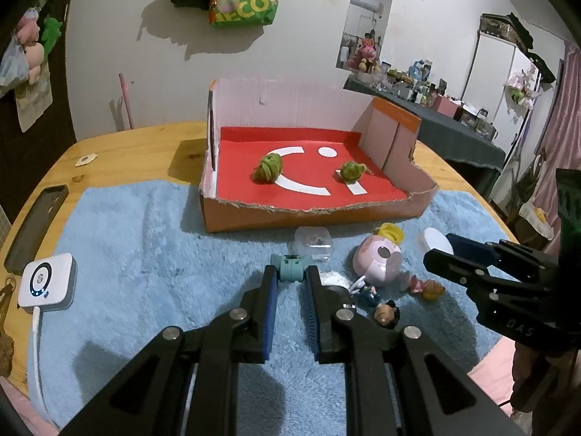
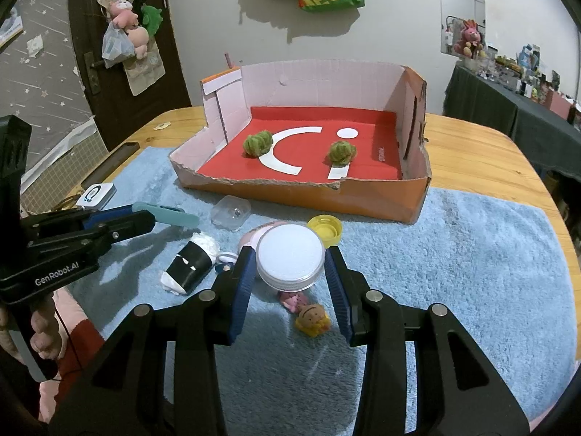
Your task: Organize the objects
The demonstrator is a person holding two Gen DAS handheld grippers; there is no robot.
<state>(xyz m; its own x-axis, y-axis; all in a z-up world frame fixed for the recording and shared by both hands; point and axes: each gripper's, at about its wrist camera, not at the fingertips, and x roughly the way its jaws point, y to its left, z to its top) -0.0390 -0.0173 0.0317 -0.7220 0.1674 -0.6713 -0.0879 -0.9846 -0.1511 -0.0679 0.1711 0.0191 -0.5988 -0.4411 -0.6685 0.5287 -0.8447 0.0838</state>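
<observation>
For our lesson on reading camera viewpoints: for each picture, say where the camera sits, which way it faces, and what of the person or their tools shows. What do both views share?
Left wrist view: sits on the left gripper, shut on a teal plastic clip, facing the torn orange cardboard box; the right gripper shows at right.
Right wrist view: sits on the right gripper, shut on a round white-lidded jar, facing the same box; the left gripper and a hand show at left.
Shared: box, two green fuzzy balls, blue towel.
</observation>
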